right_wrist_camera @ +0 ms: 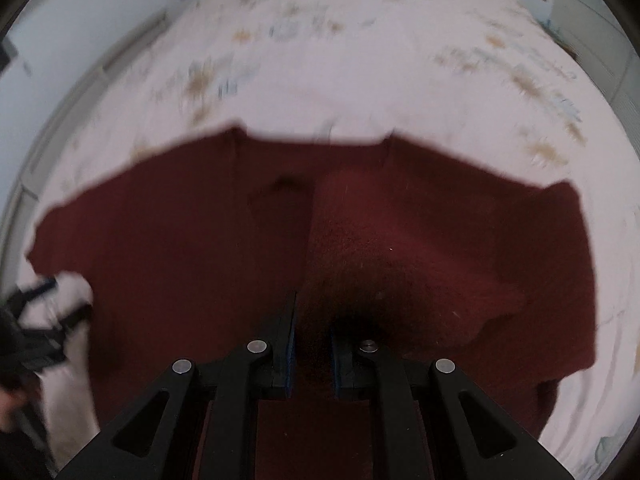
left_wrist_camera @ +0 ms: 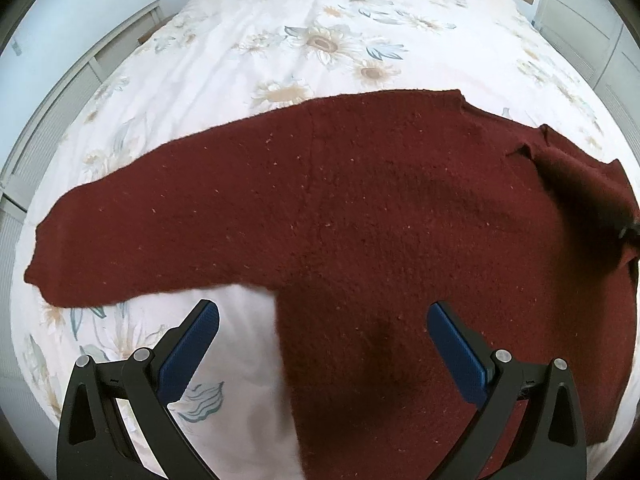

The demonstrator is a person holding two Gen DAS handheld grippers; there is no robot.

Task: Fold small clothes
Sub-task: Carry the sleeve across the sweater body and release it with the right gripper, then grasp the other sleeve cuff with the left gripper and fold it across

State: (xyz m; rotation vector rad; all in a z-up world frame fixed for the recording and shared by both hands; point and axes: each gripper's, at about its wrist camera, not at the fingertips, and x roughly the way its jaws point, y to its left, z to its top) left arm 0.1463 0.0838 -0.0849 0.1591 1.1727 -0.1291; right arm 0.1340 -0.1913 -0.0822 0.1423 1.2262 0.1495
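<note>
on the bed (left_wrist_camera: 248, 52), over a white floral cover, a dark red sweater (left_wrist_camera: 360, 208) lies spread flat, taking up the near half of the left wrist view. one sleeve (left_wrist_camera: 120, 232) stretches out to the left, its cuff resting on the cover. the body runs down toward the camera, and its left edge passes between the two blue pads of the left gripper (left_wrist_camera: 322, 344). that gripper hangs above the fabric with its fingers spread wide, holding nothing; one pad (left_wrist_camera: 188, 352) is over bare cover, the other over the knit.

the right wrist view is blurred (motion smear, especially on the floral print), but the right gripper (right_wrist_camera: 312, 344) shows clearly enough: its fingers are drawn close together with a fold of the sweater (right_wrist_camera: 400, 248) pinched between them, the red cloth rising in a ridge from the pads. the other sleeve spreads to the right. the left gripper (right_wrist_camera: 36, 320) appears at the far left edge, beside the sweater's edge, too smeared to read.
</note>
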